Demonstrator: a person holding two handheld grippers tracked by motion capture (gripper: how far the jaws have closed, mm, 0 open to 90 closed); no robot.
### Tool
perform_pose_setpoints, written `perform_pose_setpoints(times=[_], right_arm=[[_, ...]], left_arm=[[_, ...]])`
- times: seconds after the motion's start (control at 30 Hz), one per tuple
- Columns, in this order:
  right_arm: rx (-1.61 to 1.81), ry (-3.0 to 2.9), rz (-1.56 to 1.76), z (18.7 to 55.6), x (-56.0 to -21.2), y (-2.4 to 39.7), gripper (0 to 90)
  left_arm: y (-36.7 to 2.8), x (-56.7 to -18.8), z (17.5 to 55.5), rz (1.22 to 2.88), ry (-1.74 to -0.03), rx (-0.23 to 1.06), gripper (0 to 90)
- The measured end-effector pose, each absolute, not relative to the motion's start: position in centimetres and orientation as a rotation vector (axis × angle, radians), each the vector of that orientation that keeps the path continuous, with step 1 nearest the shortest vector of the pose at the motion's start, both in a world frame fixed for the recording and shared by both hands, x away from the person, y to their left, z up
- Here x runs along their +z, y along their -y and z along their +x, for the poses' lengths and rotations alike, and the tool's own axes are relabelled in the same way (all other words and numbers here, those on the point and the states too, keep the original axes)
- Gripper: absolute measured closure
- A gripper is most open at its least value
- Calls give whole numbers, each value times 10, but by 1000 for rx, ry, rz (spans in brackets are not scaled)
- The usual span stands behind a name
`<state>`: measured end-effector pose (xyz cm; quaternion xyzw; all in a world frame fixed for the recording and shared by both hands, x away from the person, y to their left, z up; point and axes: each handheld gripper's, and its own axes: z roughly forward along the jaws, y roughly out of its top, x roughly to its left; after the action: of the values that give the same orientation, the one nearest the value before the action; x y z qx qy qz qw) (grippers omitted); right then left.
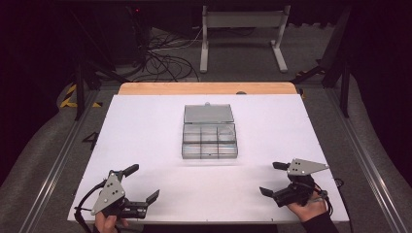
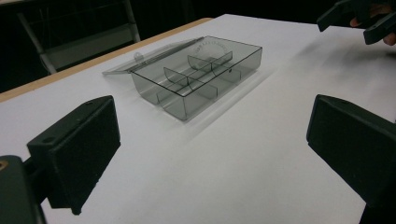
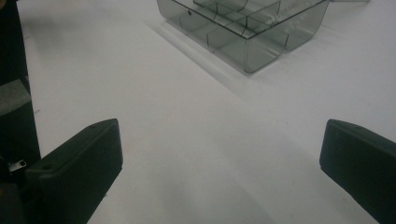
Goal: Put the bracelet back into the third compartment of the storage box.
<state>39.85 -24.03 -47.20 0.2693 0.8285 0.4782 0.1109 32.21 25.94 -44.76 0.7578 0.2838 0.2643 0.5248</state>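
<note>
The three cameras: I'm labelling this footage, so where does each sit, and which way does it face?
High view: above the person's side, looking forward and down at the white table; both hands and tongs show.
Left gripper view: rides the left tongs, facing the open clear box; its jaws show, spread wide.
Right gripper view: rides the right tongs, facing the box's corner; its jaws show, spread.
Shared: all three show the box.

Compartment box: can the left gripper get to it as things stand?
Probably yes. The left gripper is open, and bare white table lies between it and the compartment box, whose lid is folded back.
</note>
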Motion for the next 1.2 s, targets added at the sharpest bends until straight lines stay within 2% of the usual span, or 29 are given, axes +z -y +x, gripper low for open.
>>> perform_pose_setpoints(times=[0.6,1.2], right_arm=[[1294,-2482,850,393,-491,239,2],[1326,-2406,830,393,-485,243,2]], left_arm=[[-260,-450,324,1842,-684,639,33],[-261,-451,325,1836,-692,643,33]])
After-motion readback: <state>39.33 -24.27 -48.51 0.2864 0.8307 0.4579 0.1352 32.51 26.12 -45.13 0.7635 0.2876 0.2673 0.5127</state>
